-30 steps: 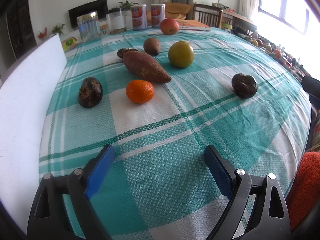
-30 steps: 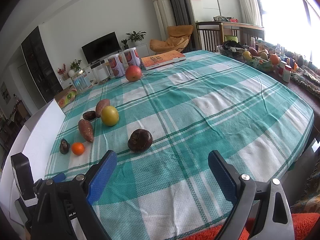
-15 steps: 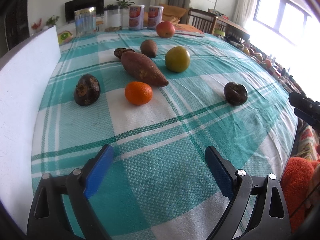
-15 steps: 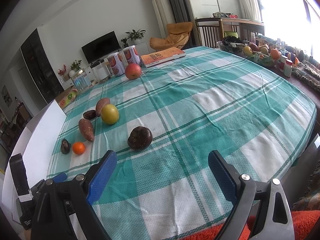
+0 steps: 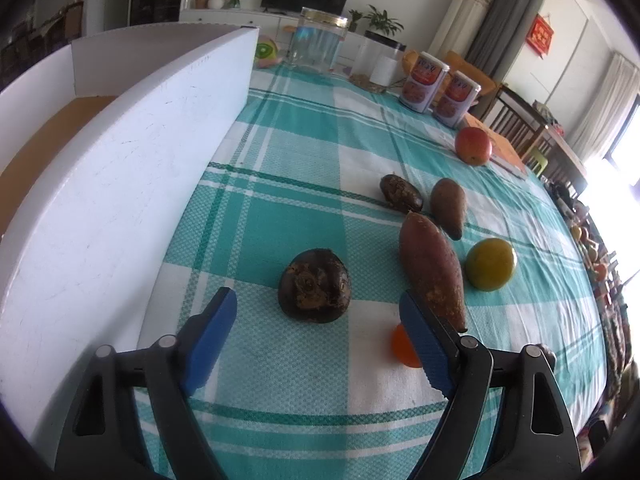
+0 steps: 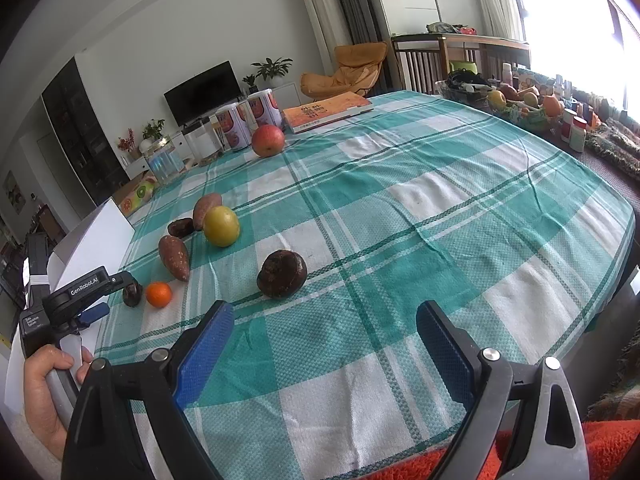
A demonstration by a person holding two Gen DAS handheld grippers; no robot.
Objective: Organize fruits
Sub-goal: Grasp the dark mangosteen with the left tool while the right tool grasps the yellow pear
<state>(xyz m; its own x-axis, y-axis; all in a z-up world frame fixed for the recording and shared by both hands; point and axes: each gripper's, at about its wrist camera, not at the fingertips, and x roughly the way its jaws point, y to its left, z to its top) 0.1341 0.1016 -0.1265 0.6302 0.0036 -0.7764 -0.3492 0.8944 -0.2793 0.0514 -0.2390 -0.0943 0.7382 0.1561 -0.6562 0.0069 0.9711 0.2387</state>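
A dark brown round fruit [image 5: 315, 286] lies on the checked cloth beside the white box [image 5: 120, 160]. My left gripper [image 5: 316, 300] straddles it, jaws closing, blue pads apart from its sides. A sweet potato [image 5: 432, 266] lies just right of it, and a mandarin [image 5: 402, 346] is half hidden behind the right finger. Further off are a yellow-green fruit [image 5: 491, 264], a brown oval fruit [image 5: 449, 202], a small dark fruit [image 5: 400, 193] and a red apple [image 5: 473, 146]. My right gripper [image 6: 325, 308] hangs open and holds nothing, short of a second dark fruit [image 6: 282, 274].
Two printed cans [image 5: 440, 88], a glass jar [image 5: 318, 40] and a white canister stand at the table's far end, with an orange book [image 6: 328, 112] nearby. A basket of fruit and bottles [image 6: 520, 108] crowds the window side. A hand [image 6: 44, 384] holds the left gripper.
My left gripper has swung left to the dark fruit beside the white box and rolled; its jaws stand narrower. The right gripper has stayed where it was.
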